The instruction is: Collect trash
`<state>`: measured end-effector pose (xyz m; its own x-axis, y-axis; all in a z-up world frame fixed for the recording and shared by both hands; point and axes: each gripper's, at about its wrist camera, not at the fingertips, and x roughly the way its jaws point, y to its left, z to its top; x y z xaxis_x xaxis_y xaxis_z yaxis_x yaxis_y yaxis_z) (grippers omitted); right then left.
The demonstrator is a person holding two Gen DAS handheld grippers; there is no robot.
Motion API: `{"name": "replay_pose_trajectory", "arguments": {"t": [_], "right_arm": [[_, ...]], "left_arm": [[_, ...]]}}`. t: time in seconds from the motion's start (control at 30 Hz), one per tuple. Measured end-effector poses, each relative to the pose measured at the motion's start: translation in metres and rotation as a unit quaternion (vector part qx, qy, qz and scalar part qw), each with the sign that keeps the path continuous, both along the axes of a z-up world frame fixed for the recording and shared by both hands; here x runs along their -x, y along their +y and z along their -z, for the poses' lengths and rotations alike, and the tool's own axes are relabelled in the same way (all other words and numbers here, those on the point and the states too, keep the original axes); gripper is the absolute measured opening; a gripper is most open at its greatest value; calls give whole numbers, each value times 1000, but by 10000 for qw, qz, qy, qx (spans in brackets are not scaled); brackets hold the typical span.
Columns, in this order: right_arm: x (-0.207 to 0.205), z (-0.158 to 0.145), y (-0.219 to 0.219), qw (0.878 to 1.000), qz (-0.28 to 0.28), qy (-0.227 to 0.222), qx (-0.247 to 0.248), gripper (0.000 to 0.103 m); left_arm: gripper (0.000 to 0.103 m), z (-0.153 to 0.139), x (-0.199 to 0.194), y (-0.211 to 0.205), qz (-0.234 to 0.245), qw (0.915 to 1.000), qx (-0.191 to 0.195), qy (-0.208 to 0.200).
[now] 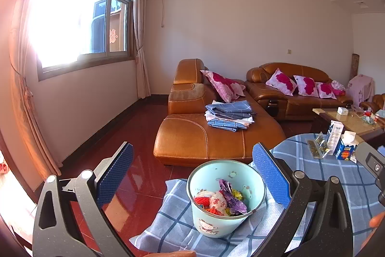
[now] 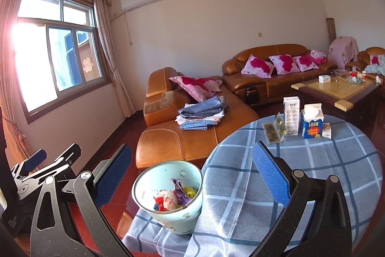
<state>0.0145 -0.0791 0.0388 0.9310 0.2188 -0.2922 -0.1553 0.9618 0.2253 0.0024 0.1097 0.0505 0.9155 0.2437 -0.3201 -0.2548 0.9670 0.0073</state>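
A pale green bin [image 1: 225, 195] [image 2: 168, 192] with crumpled wrappers [image 1: 222, 201] [image 2: 172, 199] inside stands on a cloth-draped seat beside the round table [image 2: 312, 172]. My left gripper [image 1: 192, 175] is open, its blue pads on either side of the bin above it. My right gripper [image 2: 192, 175] is open too, empty, between bin and table. On the table's far side stand a blue milk carton [image 2: 312, 122] [image 1: 346, 145], a white carton [image 2: 291, 115] [image 1: 335, 134] and a clear packet with gold bits [image 2: 276, 130] [image 1: 317, 148].
The table wears a blue plaid cloth [image 1: 336, 175]. An orange leather sofa [image 1: 216, 134] [image 2: 192, 131] with folded laundry [image 2: 202, 116] lies behind. A glass-topped coffee table [image 2: 336, 90] with small items sits at the right. Red tiled floor [image 1: 134, 160] is on the left.
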Motion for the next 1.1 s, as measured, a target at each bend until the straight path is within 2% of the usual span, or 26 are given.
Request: {"name": "replay_pose_trajectory", "arguments": {"t": [1.1], "right_arm": [[7, 0, -4, 9999, 90, -106, -7, 98]], "left_arm": [[97, -2, 2, -2, 3, 10000, -74, -59]]}}
